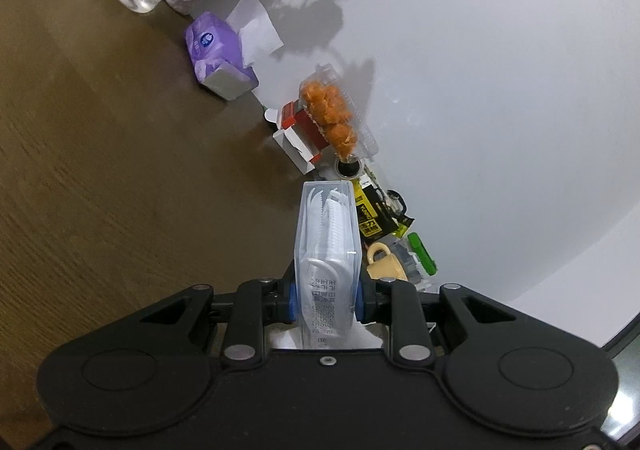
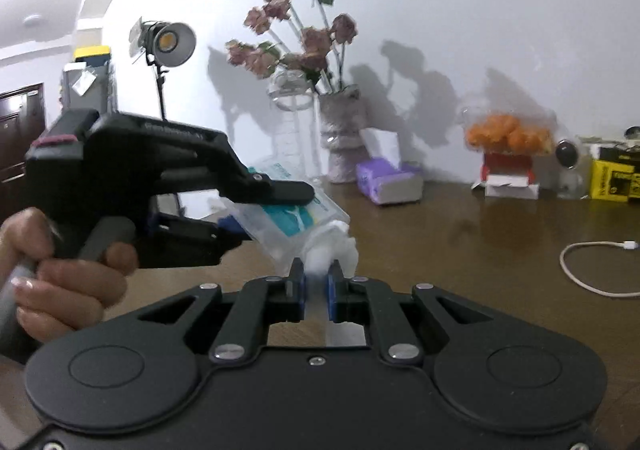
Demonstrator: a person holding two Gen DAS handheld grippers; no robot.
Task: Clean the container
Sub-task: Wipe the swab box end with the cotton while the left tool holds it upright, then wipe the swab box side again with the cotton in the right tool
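1. The wooden table point(image 2: 460, 234) is seen below, clutter lined along the wall.
2. The clear floss-pick box point(image 1: 326, 250) is clamped mid-air by the left gripper point(image 1: 326, 300), its pads pressed to both sides.
3. A white tissue wad point(image 2: 334, 246) is pinched tight in the right gripper point(image 2: 316, 284), touching the box's end.
4. A hard wipe could twist the slick box loose.

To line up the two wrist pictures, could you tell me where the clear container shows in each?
Left wrist: the clear container stands centre, clamped by the left gripper.
Right wrist: it is left of centre, touched by the white tissue in the right gripper.
Shared landmark: the purple tissue pack.
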